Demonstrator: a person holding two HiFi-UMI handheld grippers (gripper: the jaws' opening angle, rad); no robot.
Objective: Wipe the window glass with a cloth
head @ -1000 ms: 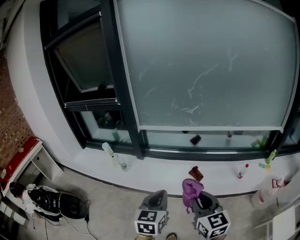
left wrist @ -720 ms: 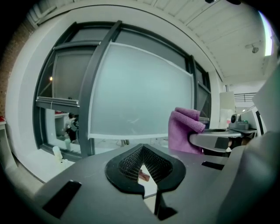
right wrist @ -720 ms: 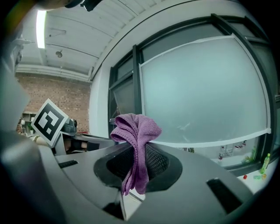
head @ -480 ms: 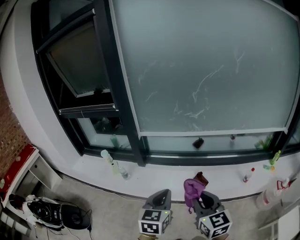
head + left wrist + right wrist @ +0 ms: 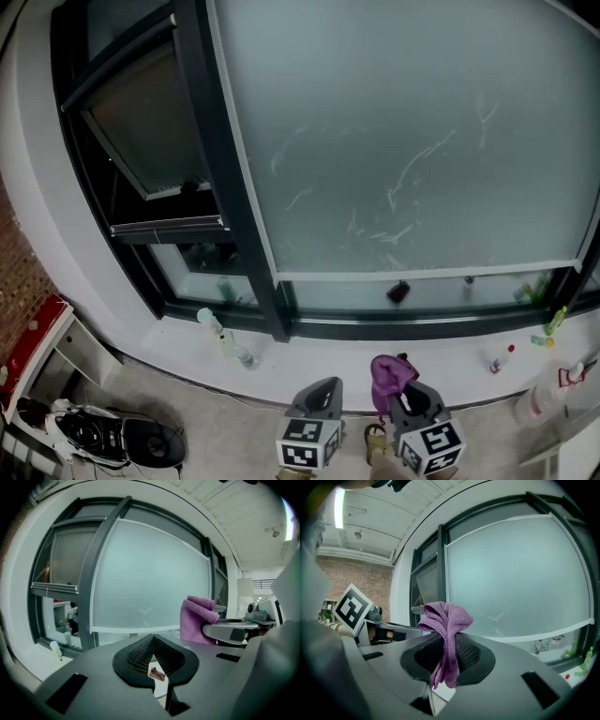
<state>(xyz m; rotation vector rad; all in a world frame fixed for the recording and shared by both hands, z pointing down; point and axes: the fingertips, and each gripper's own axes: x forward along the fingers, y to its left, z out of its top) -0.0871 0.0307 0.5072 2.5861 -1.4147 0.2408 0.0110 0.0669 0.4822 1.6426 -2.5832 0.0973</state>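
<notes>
Approach step — right gripper (image 5: pixel 447 654) clamps the purple cloth (image 5: pixel 446 619), left gripper (image 5: pixel 153 657) closed, empty; next, I reckon, I lift the cloth flat onto the streaked window glass (image 5: pixel 403 141).

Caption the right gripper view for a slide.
Right gripper clamps a bunched purple cloth, facing the streaked window glass.

Bottles (image 5: pixel 212 323) on white sill (image 5: pixel 319 361)

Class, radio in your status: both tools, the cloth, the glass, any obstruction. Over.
Left tool shut, empty. Right tool shut on purple cloth, short of window glass. Bottles on sill only.
</notes>
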